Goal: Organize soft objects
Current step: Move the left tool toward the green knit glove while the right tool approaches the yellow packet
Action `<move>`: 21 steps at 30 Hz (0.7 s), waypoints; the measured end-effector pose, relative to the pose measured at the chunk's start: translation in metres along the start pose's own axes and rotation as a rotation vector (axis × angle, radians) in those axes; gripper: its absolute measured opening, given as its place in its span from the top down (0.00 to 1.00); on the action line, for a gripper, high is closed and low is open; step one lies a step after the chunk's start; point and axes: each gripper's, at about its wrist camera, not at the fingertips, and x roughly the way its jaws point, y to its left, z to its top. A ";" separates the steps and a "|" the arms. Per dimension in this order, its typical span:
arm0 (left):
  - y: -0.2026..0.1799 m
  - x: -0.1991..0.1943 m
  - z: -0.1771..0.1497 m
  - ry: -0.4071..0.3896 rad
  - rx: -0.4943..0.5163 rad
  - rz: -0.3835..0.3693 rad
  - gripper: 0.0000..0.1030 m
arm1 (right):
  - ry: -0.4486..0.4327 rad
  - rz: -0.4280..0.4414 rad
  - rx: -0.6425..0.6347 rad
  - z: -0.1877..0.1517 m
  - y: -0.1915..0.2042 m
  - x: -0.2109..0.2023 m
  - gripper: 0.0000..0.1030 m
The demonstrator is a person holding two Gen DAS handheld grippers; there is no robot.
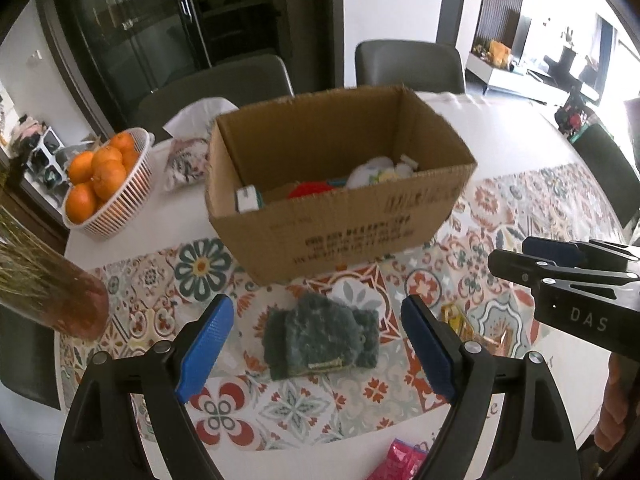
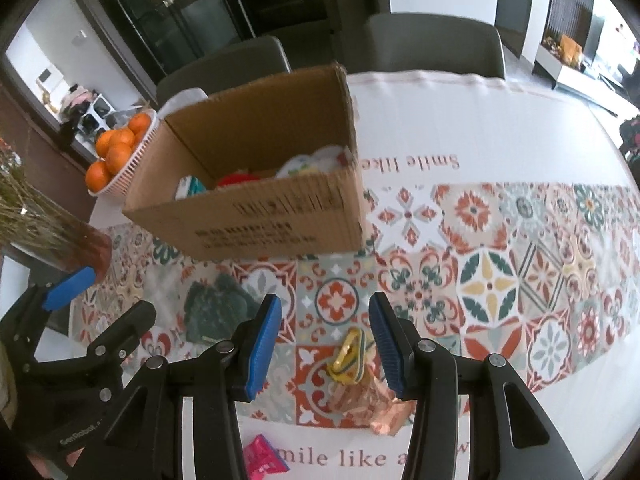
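A fuzzy grey-green knitted item [image 1: 322, 336] lies on the patterned tablecloth between the fingers of my open, empty left gripper [image 1: 318, 314]; it also shows in the right wrist view [image 2: 214, 308]. Behind it stands an open cardboard box [image 1: 340, 224] holding a red item [image 1: 310, 190], a white soft item [image 1: 376, 172] and a small white box. My right gripper [image 2: 324, 320] is open and empty above a yellow-green band [image 2: 350, 354] and a crinkly copper-coloured packet [image 2: 372, 404]. In the left wrist view the right gripper [image 1: 560, 264] is at the right edge.
A white basket of oranges [image 1: 106, 184] stands at the left, next to a patterned bag [image 1: 186, 158]. A vase of dried stems [image 1: 52, 292] is at the near left. A pink packet [image 1: 400, 460] lies at the front edge. Chairs stand behind the table.
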 end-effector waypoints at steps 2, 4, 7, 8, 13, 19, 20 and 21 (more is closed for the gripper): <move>-0.002 0.007 -0.003 0.018 0.009 -0.006 0.17 | 0.014 -0.003 0.014 -0.004 -0.003 0.005 0.54; -0.004 0.015 -0.006 0.044 0.010 -0.021 0.17 | 0.036 0.000 0.027 -0.008 -0.006 0.012 0.54; -0.006 0.027 -0.011 0.085 0.013 -0.039 0.17 | 0.066 0.003 0.046 -0.014 -0.010 0.022 0.54; -0.006 0.032 -0.013 0.099 0.016 -0.043 0.17 | 0.076 0.002 0.052 -0.015 -0.011 0.025 0.54; -0.008 0.056 -0.021 0.177 0.026 -0.087 0.17 | 0.133 -0.003 0.067 -0.023 -0.013 0.045 0.54; -0.007 0.080 -0.026 0.254 0.007 -0.142 0.14 | 0.198 0.014 0.104 -0.031 -0.016 0.065 0.49; -0.008 0.083 -0.027 0.262 0.007 -0.142 0.13 | 0.205 0.012 0.105 -0.032 -0.016 0.069 0.43; -0.009 0.085 -0.027 0.268 0.010 -0.141 0.13 | 0.210 0.011 0.106 -0.032 -0.016 0.071 0.42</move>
